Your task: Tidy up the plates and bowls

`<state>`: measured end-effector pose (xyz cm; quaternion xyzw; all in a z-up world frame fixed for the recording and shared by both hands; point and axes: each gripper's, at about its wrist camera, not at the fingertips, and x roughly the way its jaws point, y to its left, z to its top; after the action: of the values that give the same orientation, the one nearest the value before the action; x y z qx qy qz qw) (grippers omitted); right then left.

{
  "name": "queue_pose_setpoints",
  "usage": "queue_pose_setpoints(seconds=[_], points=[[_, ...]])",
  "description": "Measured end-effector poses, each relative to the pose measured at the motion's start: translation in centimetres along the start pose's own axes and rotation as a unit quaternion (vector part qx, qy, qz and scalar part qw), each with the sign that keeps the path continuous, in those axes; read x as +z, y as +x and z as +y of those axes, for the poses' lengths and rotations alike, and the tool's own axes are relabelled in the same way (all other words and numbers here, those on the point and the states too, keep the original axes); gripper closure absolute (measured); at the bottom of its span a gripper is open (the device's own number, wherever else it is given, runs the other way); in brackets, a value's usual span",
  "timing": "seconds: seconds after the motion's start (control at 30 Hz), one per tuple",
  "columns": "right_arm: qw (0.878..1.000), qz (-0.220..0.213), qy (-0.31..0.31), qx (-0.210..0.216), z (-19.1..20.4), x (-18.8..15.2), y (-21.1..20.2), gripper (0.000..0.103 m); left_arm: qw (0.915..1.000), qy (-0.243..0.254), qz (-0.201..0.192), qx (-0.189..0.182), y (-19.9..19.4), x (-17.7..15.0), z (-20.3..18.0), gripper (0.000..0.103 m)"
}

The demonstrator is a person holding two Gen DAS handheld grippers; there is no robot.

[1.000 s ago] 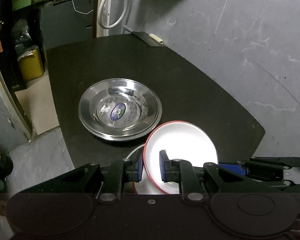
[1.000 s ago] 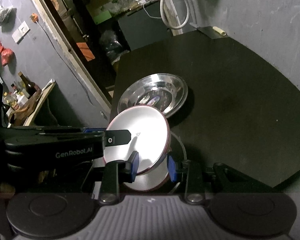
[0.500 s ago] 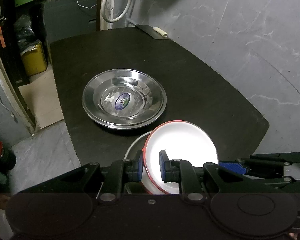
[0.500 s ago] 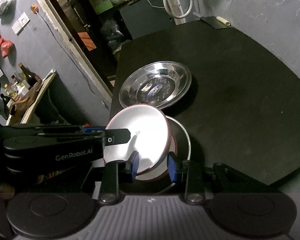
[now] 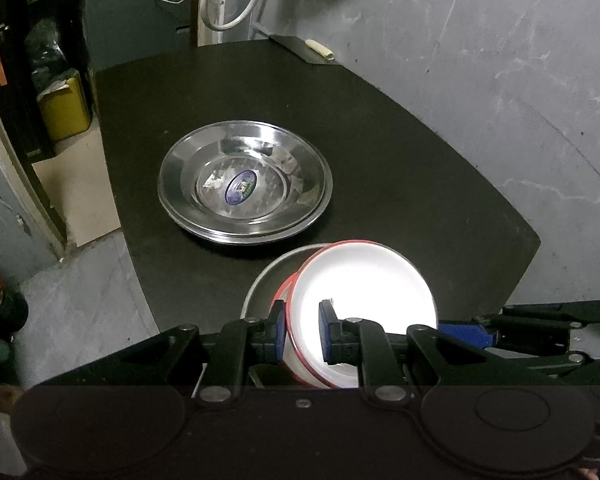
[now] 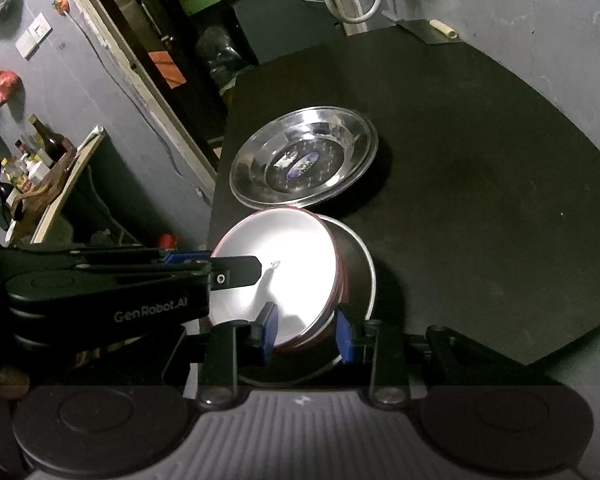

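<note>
Red-rimmed white bowl point(image 5: 360, 280) between both grippers
We grip its rim: left gripper point(image 5: 302, 332) pinched, right gripper point(image 6: 306, 330) clamped; steel plates point(image 5: 244, 188) ahead have receded, suggesting nesting into the pot point(image 6: 360, 276) below.

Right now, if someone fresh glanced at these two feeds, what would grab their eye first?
The glaring white bowl with a red rim, near the front edge of the black table, tilted over a steel bowl. The left gripper pinches its near rim and the right gripper straddles its edge. Beyond it sit shiny stacked steel plates with a blue sticker in the middle.
</note>
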<state>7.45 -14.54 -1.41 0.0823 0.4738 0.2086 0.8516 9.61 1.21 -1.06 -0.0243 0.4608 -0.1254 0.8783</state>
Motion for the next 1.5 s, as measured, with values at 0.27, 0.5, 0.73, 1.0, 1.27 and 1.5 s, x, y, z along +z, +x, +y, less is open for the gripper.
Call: queue_pose_setpoints(seconds=[0.27, 0.5, 0.73, 1.0, 1.27, 1.5], points=[[1.0, 0.01, -0.009, -0.002, 0.0, 0.2, 0.4, 0.067, 0.9999, -0.011, 0.013, 0.002, 0.6, 0.0, 0.2, 0.086], [0.999, 0.016, -0.031, -0.012, 0.6, 0.3, 0.5, 0.066, 0.9998, -0.015, 0.014, 0.004, 0.7, -0.1, 0.2, 0.086], [0.998, 0.02, -0.057, -0.023, 1.2, 0.4, 0.5, 0.066, 0.9997, -0.016, 0.016, 0.007, 0.5, -0.3, 0.2, 0.086], [0.996, 0.025, -0.078, -0.03, 1.7, 0.3, 0.4, 0.065, 0.9995, 0.005, 0.018, 0.026, 0.4, -0.2, -0.6, 0.086], [0.995, 0.026, -0.087, -0.029, 1.8, 0.2, 0.3, 0.065, 0.9986, 0.017, 0.022, 0.045, 0.1, -0.2, -1.0, 0.085], [0.996, 0.023, -0.087, -0.028, 1.8, 0.2, 0.2, 0.062, 0.9983, 0.015, 0.022, 0.051, 0.0, -0.2, -1.0, 0.084]])
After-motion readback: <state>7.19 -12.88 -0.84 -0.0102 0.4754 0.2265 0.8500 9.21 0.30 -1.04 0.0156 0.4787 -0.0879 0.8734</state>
